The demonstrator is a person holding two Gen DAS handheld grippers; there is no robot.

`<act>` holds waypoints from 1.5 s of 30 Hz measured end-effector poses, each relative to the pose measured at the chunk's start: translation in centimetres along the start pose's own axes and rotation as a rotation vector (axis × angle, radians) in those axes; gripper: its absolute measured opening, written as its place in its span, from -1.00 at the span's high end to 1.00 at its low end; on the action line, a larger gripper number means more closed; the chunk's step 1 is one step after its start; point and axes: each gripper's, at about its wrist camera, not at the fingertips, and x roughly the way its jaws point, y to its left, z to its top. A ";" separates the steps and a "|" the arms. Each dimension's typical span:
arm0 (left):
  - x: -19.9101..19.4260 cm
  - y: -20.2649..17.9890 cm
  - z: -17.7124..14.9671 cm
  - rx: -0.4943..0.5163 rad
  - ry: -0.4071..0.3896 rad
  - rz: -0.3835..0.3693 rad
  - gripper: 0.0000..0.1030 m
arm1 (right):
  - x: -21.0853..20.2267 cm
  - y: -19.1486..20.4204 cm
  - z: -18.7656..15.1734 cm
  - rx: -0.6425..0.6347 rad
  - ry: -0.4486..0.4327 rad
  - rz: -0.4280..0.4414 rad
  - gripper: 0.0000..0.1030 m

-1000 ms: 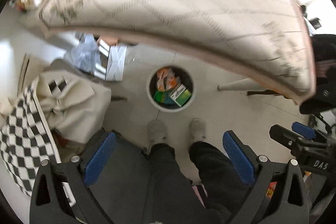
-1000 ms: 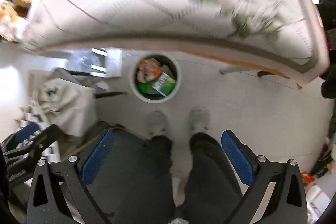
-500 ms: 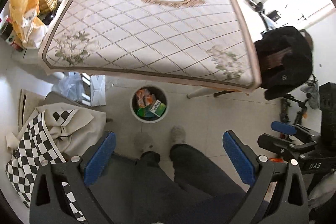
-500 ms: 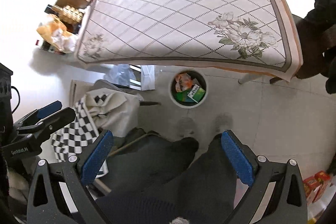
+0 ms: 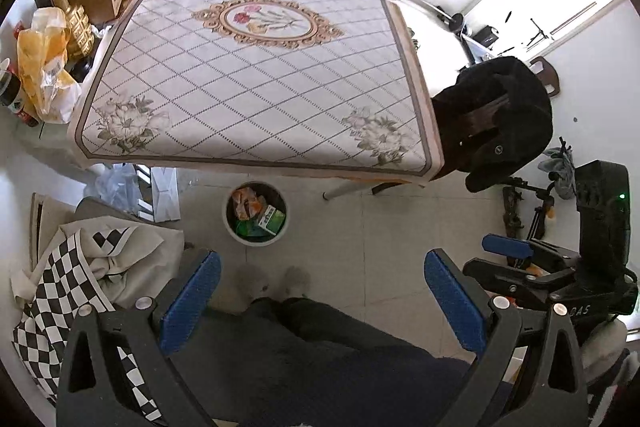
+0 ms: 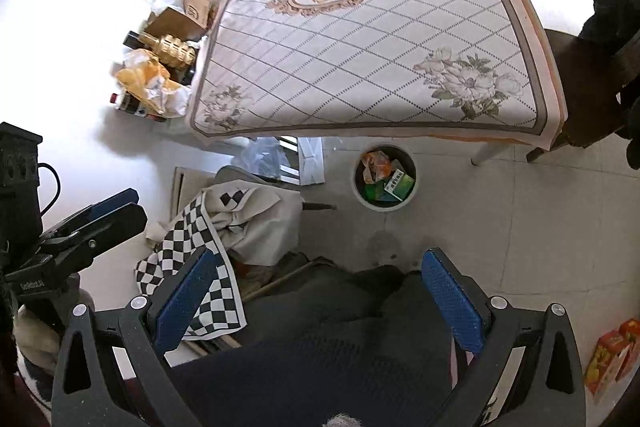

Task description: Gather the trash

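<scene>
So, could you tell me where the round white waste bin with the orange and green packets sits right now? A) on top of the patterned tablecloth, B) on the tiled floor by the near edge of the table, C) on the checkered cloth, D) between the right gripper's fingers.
B: the round white waste bin stands on the tiled floor, just in front of the patterned tablecloth.
</scene>
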 end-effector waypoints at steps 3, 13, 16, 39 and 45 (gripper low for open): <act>-0.5 -0.6 -0.1 -0.004 -0.014 -0.012 -1.00 | -0.7 -0.2 0.0 -0.005 -0.006 0.002 -1.00; -0.7 -1.4 -0.6 -0.021 -0.037 -0.017 -1.00 | -1.2 -0.3 0.2 -0.025 -0.008 0.018 -1.00; -0.7 -1.6 -0.8 -0.017 -0.041 -0.027 -1.00 | -1.2 -0.4 0.1 -0.025 -0.002 0.037 -1.00; -0.8 -2.1 -1.4 -0.001 -0.031 -0.050 -1.00 | -1.4 -1.0 -0.6 -0.010 0.003 0.033 -1.00; -0.7 -2.0 -1.5 -0.004 -0.026 -0.063 -1.00 | -1.5 -0.9 -0.8 -0.005 0.005 0.033 -1.00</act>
